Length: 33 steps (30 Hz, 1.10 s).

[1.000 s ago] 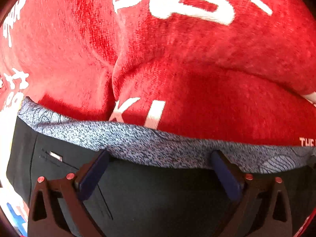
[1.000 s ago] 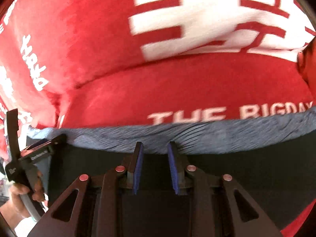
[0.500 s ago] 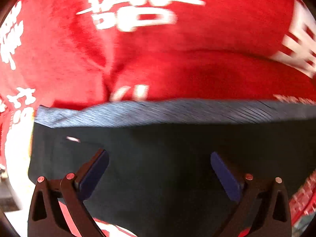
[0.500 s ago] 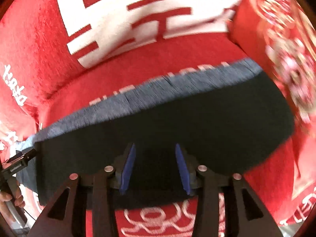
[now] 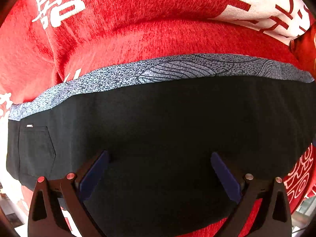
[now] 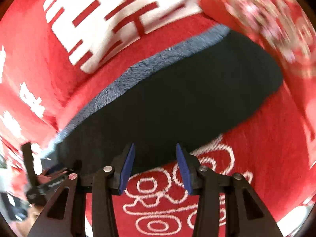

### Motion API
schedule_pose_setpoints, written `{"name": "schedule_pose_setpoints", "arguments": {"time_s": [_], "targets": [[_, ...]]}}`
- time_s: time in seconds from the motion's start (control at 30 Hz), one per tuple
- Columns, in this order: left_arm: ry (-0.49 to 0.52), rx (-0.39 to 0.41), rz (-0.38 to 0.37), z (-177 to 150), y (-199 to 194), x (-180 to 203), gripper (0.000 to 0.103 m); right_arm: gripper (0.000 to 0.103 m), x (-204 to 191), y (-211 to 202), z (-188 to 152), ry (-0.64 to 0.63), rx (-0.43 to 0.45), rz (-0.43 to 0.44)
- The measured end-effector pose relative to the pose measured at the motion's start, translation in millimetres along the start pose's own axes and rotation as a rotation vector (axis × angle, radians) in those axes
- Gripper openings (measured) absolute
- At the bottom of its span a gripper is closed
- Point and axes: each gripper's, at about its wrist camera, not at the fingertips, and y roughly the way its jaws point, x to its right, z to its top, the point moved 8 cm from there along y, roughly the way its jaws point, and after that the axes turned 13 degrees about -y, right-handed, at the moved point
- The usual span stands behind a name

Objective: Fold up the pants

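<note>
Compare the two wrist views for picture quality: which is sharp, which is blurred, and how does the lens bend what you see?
Left wrist view: sharp; the speckled grey band on the black pants shows fine print, though the fisheye bows it into an arc. Right wrist view: motion-smeared, worst on the red cloth at upper right; the band's pattern is lost, edges curve strongly, corners go dark.

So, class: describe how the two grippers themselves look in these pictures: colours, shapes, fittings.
Both the left gripper and the right gripper have black frames with triangular cut-outs, round silver and reddish rivets at the joints, and flat dark-blue pads on the fingers. No cables or sleeves show.
</note>
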Motion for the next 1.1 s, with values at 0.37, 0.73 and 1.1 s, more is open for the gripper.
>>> {"name": "schedule_pose_setpoints", "arguments": {"time_s": [0.37, 0.73, 1.1], "targets": [[-0.011, 0.056, 0.040, -18, -19, 20, 0.103, 0.047, 69, -14, -18, 0.289, 0.138, 0.132], [0.003, 0.086, 0.075, -24, -28, 25, 0.103, 0.048, 86, -5, 5, 0.365, 0.259, 0.282], [0.007, 0.091, 0.092, -20, -25, 22, 0.103, 0.050, 96, 5, 40, 0.432, 0.325, 0.264]]}}
